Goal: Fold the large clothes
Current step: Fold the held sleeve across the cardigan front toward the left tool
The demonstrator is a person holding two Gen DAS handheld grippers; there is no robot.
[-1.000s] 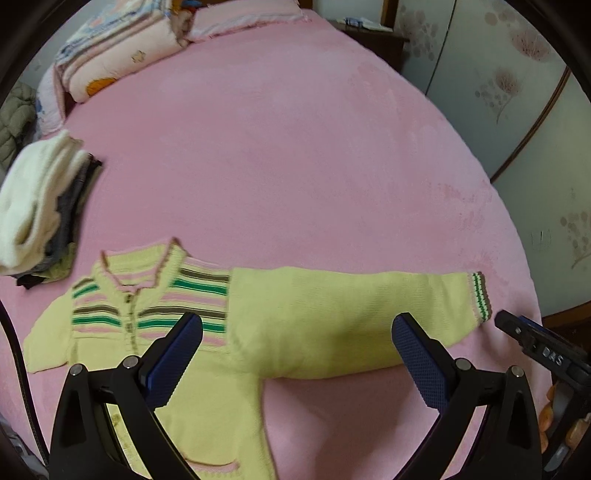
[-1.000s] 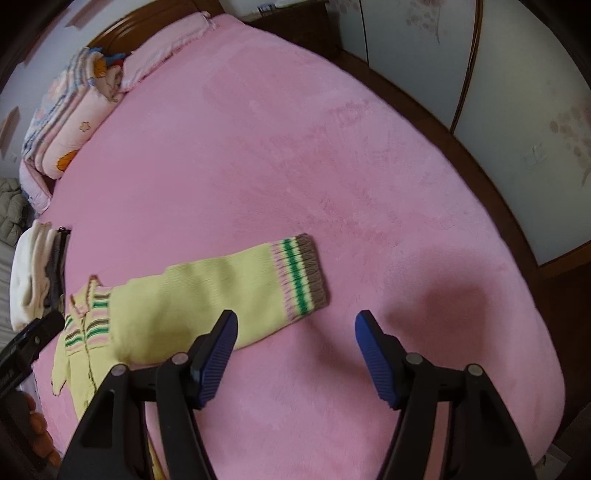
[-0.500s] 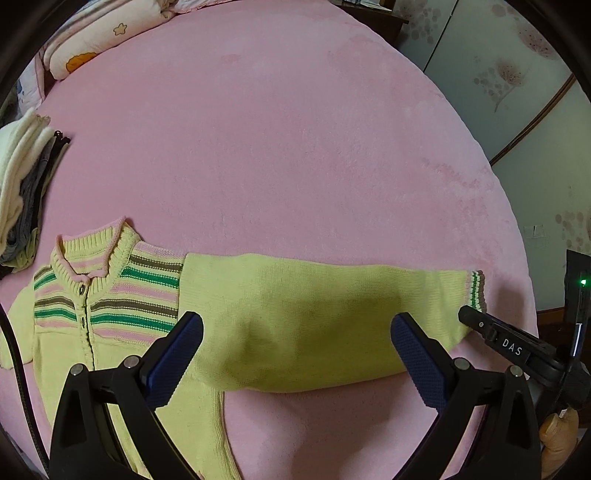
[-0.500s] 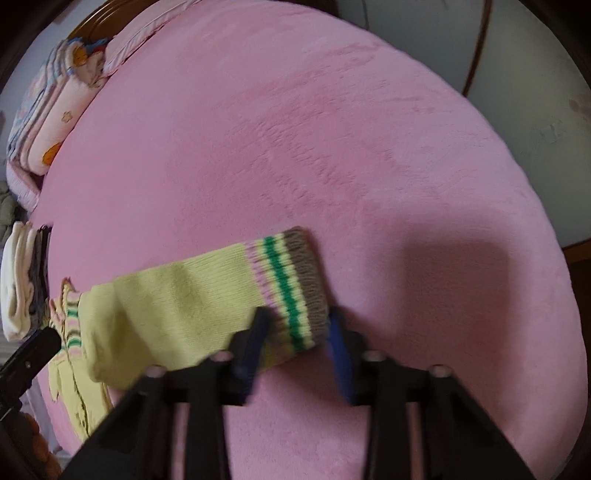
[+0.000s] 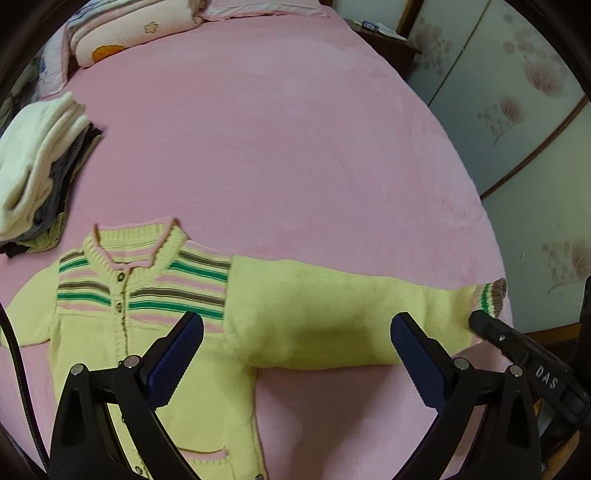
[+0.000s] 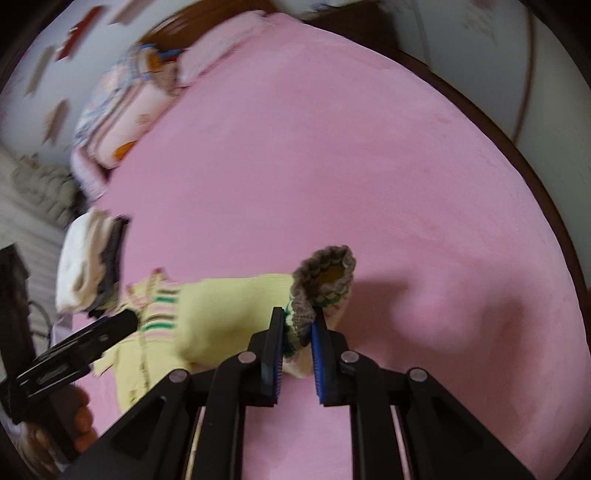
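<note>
A yellow knitted cardigan (image 5: 155, 332) with green, brown and pink chest stripes lies face up on the pink bed (image 5: 277, 147). Its sleeve (image 5: 332, 317) stretches out to the right. My left gripper (image 5: 295, 350) hangs open above the armpit area with nothing between its fingers. My right gripper (image 6: 298, 326) is closing its jaws, and the striped cuff (image 6: 327, 271) is pinched between the blue pads and raised off the bed. In the left wrist view the right gripper (image 5: 517, 350) reaches the cuff (image 5: 489, 293) from the lower right. The cardigan's hem is cut off by the frame.
A stack of folded white and dark clothes (image 5: 37, 173) sits at the bed's left side, close to the cardigan's collar. Folded quilts and pillows (image 5: 129, 33) lie at the head. Wardrobe doors (image 5: 517, 129) stand beyond the right edge. A hand (image 6: 81, 424) holds the left gripper.
My right gripper went from open beside the cuff to pinching it, then lifted it off the bed. The left gripper stayed open and shifted slightly over the cardigan.
</note>
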